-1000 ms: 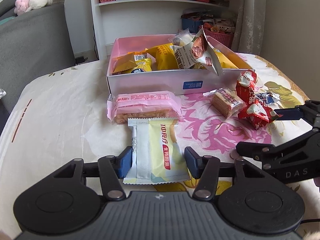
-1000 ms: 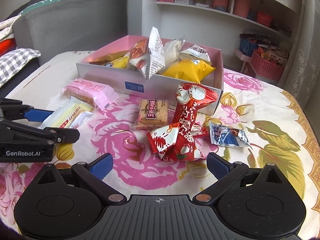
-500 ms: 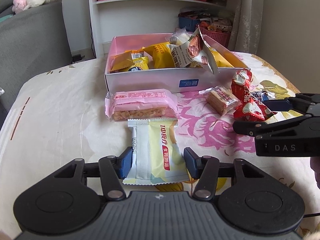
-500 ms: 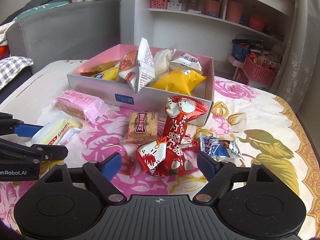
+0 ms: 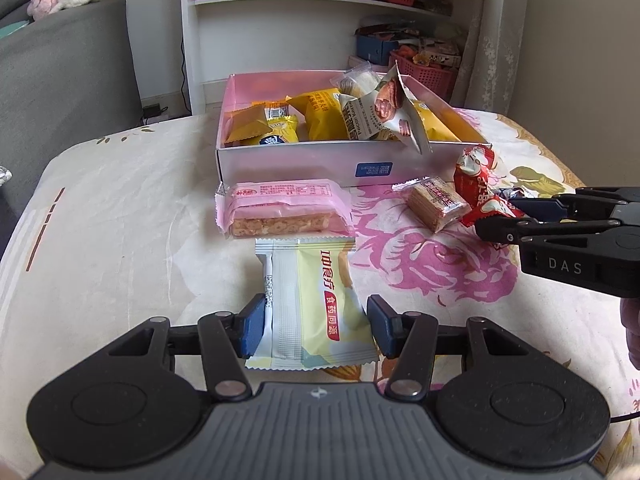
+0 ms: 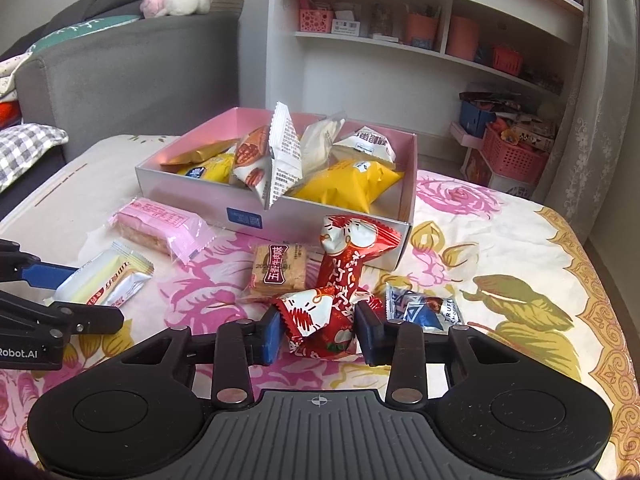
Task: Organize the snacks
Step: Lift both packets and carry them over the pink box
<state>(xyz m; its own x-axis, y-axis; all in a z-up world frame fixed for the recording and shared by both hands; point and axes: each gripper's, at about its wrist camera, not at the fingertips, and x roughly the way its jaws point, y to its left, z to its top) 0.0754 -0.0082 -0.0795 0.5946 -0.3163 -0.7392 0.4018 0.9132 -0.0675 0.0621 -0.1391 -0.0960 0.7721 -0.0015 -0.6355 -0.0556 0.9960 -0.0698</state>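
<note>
Lower centre of each frame: our left claw (image 5: 316, 330) grips the light, crinkly yellow packet (image 5: 312, 300) by its sides; our right claw (image 6: 318, 336) is closing on the soft red packet (image 6: 340, 292), squeezing its puffy middle.

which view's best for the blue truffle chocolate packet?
Right wrist view: the blue truffle packet lies almost fully visible just right of the red snack packet. In the left wrist view only a sliver shows behind the red packet and right gripper.

"DAS" on right claw (image 5: 496, 222); "TRUFFLE" on blue wrapper (image 6: 424, 307).
</note>
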